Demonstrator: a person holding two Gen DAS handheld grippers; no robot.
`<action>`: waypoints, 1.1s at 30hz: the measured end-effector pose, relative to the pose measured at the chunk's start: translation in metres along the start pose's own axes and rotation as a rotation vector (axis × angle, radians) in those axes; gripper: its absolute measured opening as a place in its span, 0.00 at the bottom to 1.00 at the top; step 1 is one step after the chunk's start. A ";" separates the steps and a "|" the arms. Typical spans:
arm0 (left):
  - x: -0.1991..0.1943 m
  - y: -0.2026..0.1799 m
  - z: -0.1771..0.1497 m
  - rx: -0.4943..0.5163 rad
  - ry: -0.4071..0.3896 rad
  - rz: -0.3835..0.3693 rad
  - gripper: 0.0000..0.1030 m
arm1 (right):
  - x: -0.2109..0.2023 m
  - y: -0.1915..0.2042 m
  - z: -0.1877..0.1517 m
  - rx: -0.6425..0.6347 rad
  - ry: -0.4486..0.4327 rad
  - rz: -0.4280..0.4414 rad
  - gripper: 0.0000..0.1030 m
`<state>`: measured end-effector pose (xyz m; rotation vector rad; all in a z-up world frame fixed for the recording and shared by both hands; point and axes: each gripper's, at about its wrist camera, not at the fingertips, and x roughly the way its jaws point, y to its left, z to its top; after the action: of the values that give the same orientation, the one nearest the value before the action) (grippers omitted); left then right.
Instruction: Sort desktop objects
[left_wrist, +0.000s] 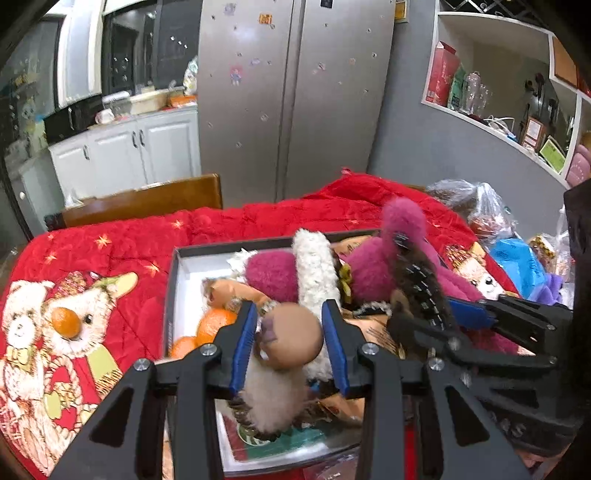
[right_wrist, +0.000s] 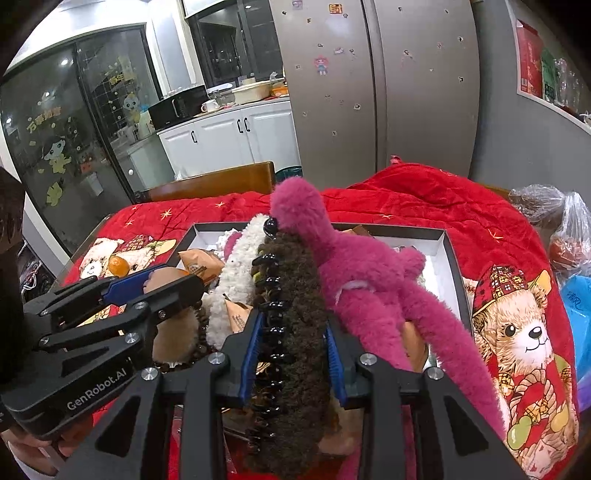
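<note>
Mostly sorted: plush toys, snack packets and 2 oranges already piled in the box (left_wrist: 173, 295) on the red-covered bench (left_wrist: 122, 236). Left tool (left_wrist: 290, 338) half open around a tan plush head (left_wrist: 295, 338), pads seemingly just clear; right tool (right_wrist: 291, 354) likewise around a brown fuzzy strip (right_wrist: 291, 295), contact unclear. Left to do: 1 orange (left_wrist: 66, 322) outside on the cloth.

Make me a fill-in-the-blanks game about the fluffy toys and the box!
1. The long fuzzy magenta plush toy lies in a shallow ____ box.
2. One loose round orange tangerine sits on the ____ quilt, outside the box.
3. The left hand-held gripper has a smooth, round ____ ball between its fingers.
4. The right hand-held gripper straddles a shaggy dark ____ plush strip.

Missing words: white; red; tan; brown
</note>
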<state>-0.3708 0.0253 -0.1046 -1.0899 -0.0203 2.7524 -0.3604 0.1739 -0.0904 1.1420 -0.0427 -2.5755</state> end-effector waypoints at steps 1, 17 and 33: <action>-0.001 0.000 0.000 0.003 -0.005 0.012 0.46 | 0.000 0.001 0.001 0.005 0.001 0.006 0.48; -0.006 0.016 0.004 -0.036 -0.016 0.051 0.79 | -0.007 0.001 0.003 0.027 0.002 0.018 0.62; -0.003 0.013 0.001 -0.020 0.000 0.063 0.79 | -0.011 0.007 0.000 -0.006 0.010 -0.008 0.62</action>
<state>-0.3714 0.0119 -0.1026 -1.1149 -0.0139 2.8140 -0.3520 0.1702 -0.0812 1.1549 -0.0277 -2.5748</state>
